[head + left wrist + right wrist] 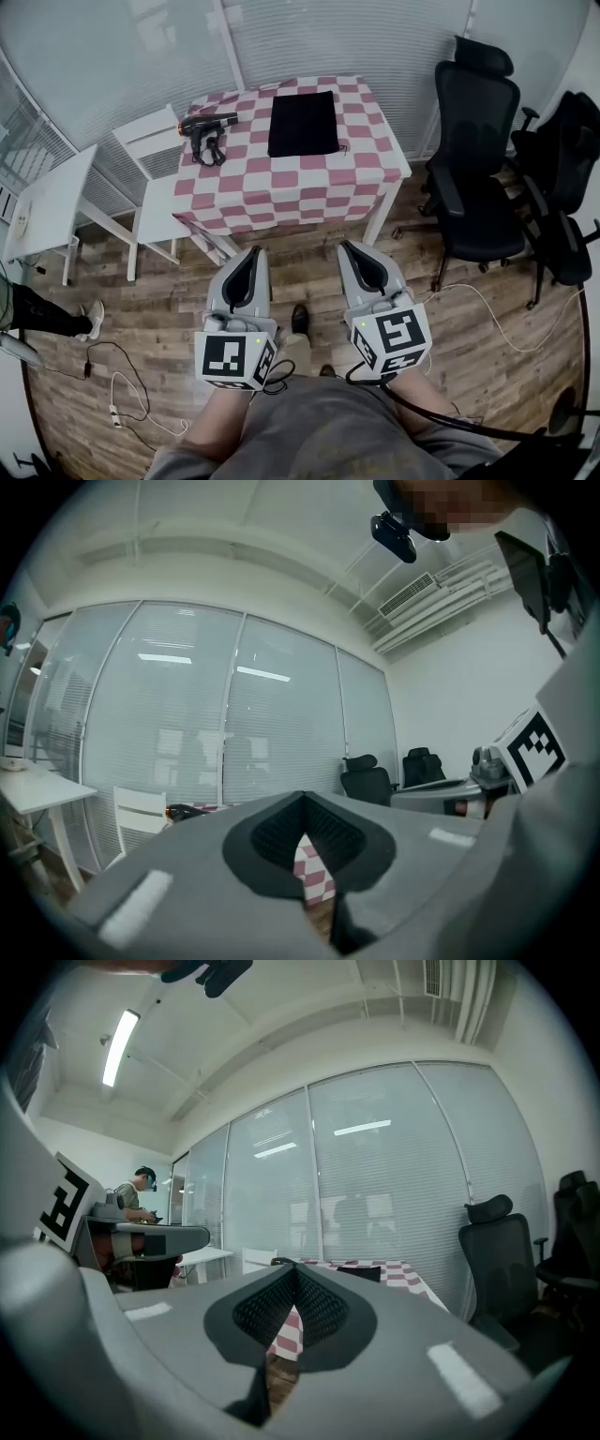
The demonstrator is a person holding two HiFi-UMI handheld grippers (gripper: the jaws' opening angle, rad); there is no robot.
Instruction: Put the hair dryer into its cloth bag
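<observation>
On the red-and-white checked worktop (pixel 300 178), at its far left corner, lies the hair dryer (pixel 208 125). It is dark-bodied with an orange-copper ring at its left end. Its barrel runs along the worktop's far edge and its handle points toward the near side. Its black cord (pixel 212 150) is bunched in a loose coil touching the handle, near the worktop's left edge.

Just right of the dryer and apart from it, at the middle of the worktop's far half, the cloth bag (pixel 303 123) lies flat. It is a plain black rectangle, and its inside cannot be seen.

Well short of the worktop's near edge, over the wood floor (pixel 487 356), the person holds both tools low and side by side. The left tool (pixel 253 255) has its jaws pressed together at the tips with nothing between them. The right tool (pixel 352 248) is likewise closed on nothing.

A white chair (pixel 150 141) stands against the worktop's left side, with a white side table (pixel 47 202) farther left. Black office chairs (pixel 473 159) stand to the worktop's right.
</observation>
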